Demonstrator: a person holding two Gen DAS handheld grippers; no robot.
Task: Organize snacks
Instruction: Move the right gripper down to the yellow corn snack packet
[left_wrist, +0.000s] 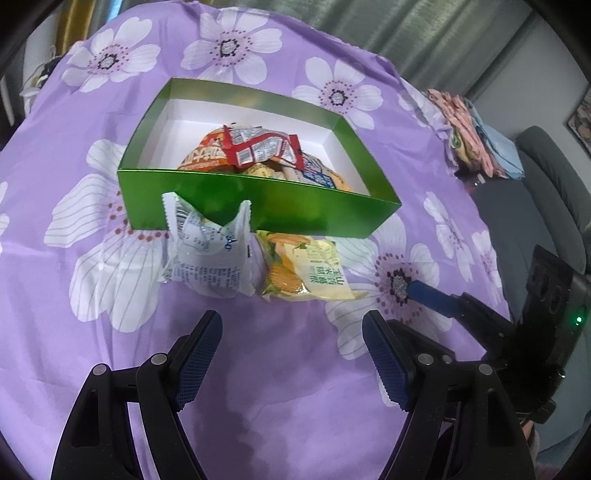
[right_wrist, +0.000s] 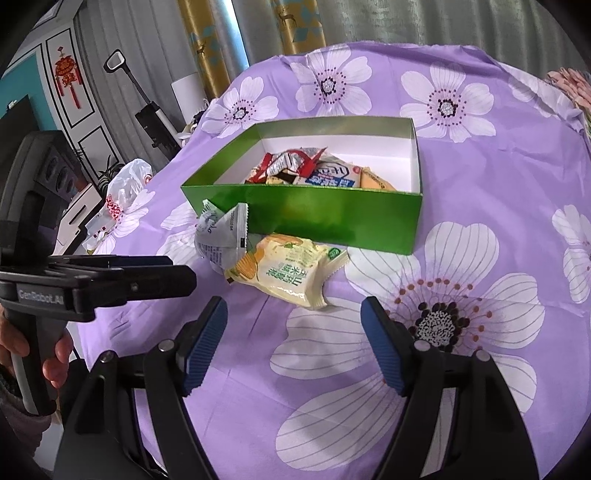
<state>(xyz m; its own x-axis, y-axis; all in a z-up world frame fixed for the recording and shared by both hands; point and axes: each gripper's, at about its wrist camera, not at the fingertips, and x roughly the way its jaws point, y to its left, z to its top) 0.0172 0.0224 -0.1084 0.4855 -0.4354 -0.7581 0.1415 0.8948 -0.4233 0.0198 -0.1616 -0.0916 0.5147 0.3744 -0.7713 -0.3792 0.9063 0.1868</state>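
Two snack packets (left_wrist: 255, 254) ahead of left claw (left_wrist: 291, 365)

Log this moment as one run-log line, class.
left gripper: open | right gripper: open | white packet, yellow packet: outside green cardboard box

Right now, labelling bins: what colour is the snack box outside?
Shiny green box, clearest in the right wrist view.

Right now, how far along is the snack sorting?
Partly done: several packets, a red-and-white one on top, already lie in the green box. Nothing is in hand; the left gripper and right gripper are both open and empty. Left: the white packet and yellow corn-print packet on the cloth against the box's front wall.
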